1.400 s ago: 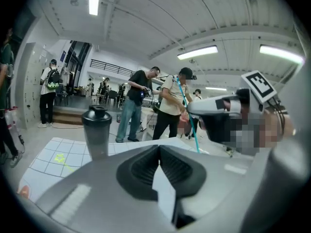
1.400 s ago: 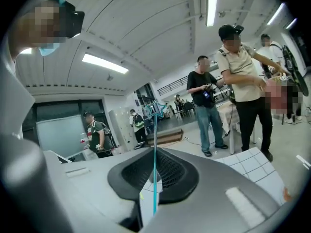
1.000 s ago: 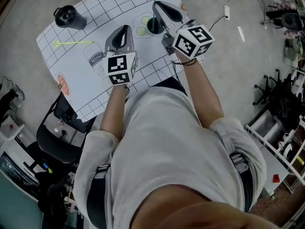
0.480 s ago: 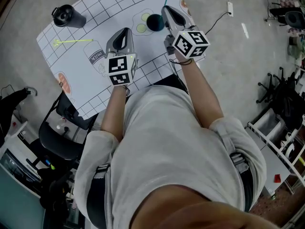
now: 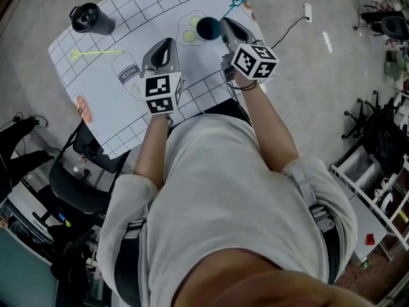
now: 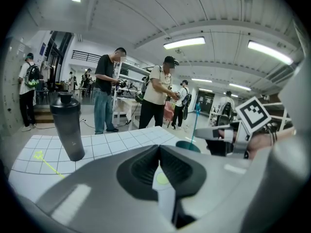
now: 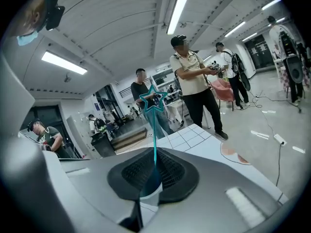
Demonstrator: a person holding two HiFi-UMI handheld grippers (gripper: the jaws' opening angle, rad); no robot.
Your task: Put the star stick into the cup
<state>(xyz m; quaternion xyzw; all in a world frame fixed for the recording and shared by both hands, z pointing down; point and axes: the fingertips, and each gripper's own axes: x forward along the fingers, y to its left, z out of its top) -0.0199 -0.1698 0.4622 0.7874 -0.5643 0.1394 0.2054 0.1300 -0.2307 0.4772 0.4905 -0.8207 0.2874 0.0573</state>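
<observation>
I'm working in a shared lab hall: strip lights (image 6: 187, 43) glowing overhead, people (image 6: 158, 98) standing at twelve o'clock, an office chair (image 5: 75, 192) sitting at eight.

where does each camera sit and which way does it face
Head view: on the person's head, facing down at the table; torso, forearms, left gripper and right gripper show.
Left gripper view: on the left gripper, facing along its shut jaws to the black bottle and cup; right gripper at right.
Right gripper view: on the right gripper, facing along jaws shut on the star stick into the room.
Shared: the star stick, in all three.
</observation>
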